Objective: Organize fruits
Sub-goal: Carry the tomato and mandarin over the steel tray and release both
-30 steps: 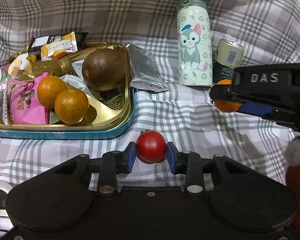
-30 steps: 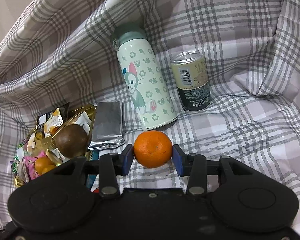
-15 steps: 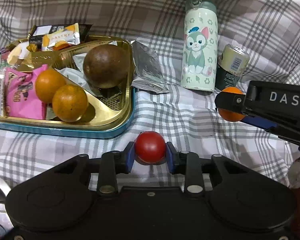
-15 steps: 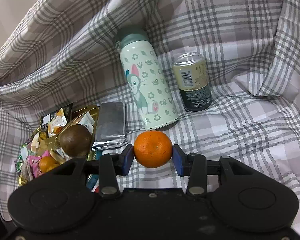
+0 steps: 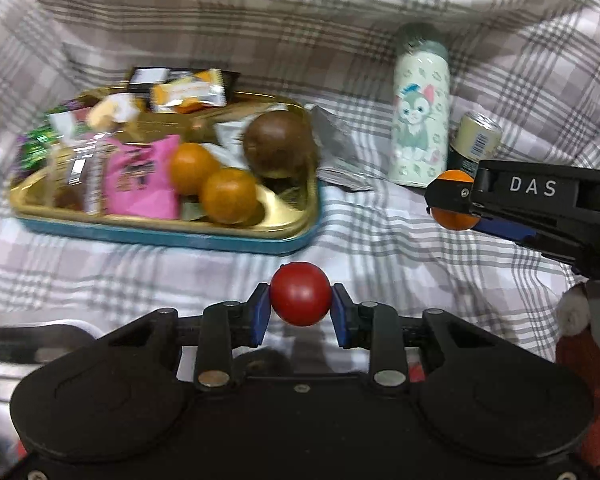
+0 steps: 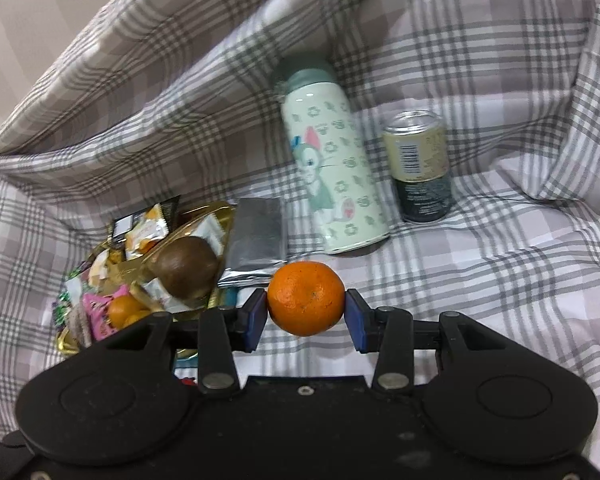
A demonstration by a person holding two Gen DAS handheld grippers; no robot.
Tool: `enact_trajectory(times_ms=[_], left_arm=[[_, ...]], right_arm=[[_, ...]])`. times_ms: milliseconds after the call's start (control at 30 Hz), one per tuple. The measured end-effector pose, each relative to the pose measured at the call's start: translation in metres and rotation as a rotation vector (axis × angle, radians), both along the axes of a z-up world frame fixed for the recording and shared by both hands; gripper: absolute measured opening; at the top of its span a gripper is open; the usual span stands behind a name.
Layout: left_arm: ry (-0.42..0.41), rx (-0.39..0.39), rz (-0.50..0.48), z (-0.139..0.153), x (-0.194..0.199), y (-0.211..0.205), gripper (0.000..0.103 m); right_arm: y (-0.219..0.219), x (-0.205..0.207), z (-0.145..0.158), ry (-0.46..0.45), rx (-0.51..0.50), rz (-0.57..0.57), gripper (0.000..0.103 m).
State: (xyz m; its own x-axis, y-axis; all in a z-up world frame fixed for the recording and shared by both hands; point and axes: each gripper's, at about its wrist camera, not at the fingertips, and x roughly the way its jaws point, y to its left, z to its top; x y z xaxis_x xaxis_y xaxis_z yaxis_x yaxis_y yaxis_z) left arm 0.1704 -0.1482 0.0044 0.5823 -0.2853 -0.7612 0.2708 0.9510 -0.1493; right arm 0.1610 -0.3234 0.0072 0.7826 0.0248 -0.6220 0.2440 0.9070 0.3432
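My left gripper (image 5: pixel 301 307) is shut on a small red tomato (image 5: pixel 300 299), held above the plaid cloth in front of the gold tray (image 5: pixel 284 224). My right gripper (image 6: pixel 306 316) is shut on an orange mandarin (image 6: pixel 305 304); it also shows in the left wrist view (image 5: pixel 454 216) at the right. The tray holds two small oranges (image 5: pixel 228 196), a brown round fruit (image 5: pixel 278 147) and snack packets (image 5: pixel 140 180). In the right wrist view the tray (image 6: pixel 66 346) lies at the lower left with the brown fruit (image 6: pixel 188 266).
A cat-print bottle (image 5: pixel 420 120) (image 6: pixel 332 172) and a drink can (image 5: pixel 476 144) (image 6: pixel 420 168) stand behind on the cloth. A silver foil packet (image 6: pixel 256 240) lies against the tray's right end. Plaid cloth rises in folds at the back and right.
The left gripper has pulled back and swung left with the tomato, so the tray looks farther off. The right gripper has shifted left with the mandarin. Both grips are unchanged.
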Motion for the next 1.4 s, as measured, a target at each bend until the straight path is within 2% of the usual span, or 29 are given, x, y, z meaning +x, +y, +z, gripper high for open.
enact_trajectory(times_ms=[433,667,867,1067,1200,1400], left_arm=[[-0.056,0.035,0.206,0.027,-0.031,0.086,0.04],[-0.057,0.053,0.324,0.026,-0.037,0.129,0.04],[-0.055,0.082,0.394,0.022,-0.043,0.159,0.04],[-0.039,0.083,0.457,0.014,-0.047,0.185,0.04],[-0.036,0.086,0.481,0.01,-0.05,0.197,0.04],[-0.029,0.101,0.496,0.004,-0.052,0.209,0.04]], right_arm=[[0.076,-0.011,0.012,-0.083,-0.073,0.235,0.044],[0.129,-0.025,0.015,-0.124,-0.107,0.418,0.044],[0.171,-0.037,0.01,-0.117,-0.107,0.544,0.044],[0.2,-0.041,-0.002,-0.071,-0.057,0.616,0.044],[0.218,-0.049,-0.009,-0.057,-0.116,0.655,0.044],[0.229,-0.049,-0.013,-0.04,-0.122,0.652,0.044]])
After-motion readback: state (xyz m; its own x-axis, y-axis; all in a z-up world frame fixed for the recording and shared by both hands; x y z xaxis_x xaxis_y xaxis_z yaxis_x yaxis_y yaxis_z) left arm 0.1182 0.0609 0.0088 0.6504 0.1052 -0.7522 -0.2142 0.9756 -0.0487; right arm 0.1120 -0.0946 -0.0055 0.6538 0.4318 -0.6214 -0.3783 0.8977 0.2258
